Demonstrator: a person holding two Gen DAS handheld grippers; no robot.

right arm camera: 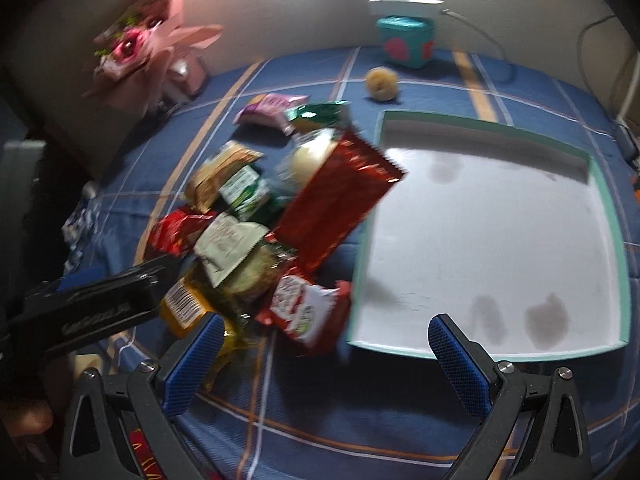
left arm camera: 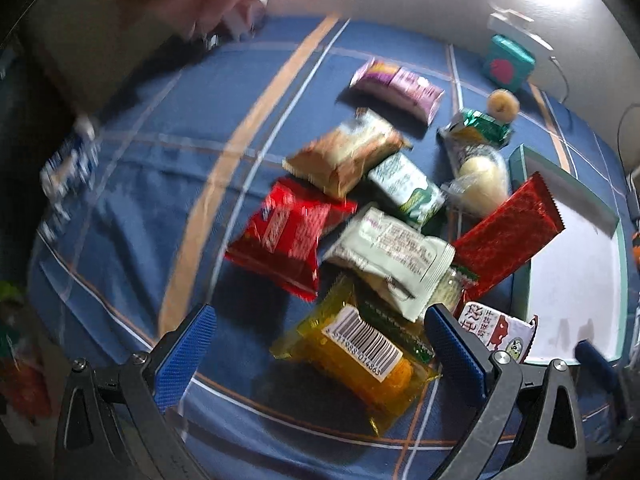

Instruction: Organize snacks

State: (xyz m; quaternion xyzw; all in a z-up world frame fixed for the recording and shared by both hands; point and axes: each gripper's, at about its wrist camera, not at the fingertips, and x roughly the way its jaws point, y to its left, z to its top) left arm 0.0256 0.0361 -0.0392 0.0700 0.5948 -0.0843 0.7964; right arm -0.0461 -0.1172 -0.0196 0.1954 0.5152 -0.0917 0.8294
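Note:
A pile of wrapped snacks lies on a blue plaid cloth (left arm camera: 132, 184). My left gripper (left arm camera: 320, 350) is open just above the yellow barcode packet (left arm camera: 356, 356). Beyond it lie a white labelled packet (left arm camera: 394, 258), a red packet (left arm camera: 290, 234), a tan packet (left arm camera: 346, 152), a green-white packet (left arm camera: 406, 188) and a purple packet (left arm camera: 398, 86). A long red foil bar (right arm camera: 340, 200) leans across the pile toward the white tray (right arm camera: 492, 240). My right gripper (right arm camera: 326, 354) is open near the tray's front edge, beside a red-and-white packet (right arm camera: 306, 308). The left gripper's black body (right arm camera: 96, 308) shows in the right wrist view.
A teal box with red hearts (right arm camera: 406, 40) and a small round yellow item (right arm camera: 382, 80) sit at the far edge by the wall. A pink wrapped bouquet (right arm camera: 148, 48) stands at the far left. White cables (right arm camera: 488, 36) run along the wall.

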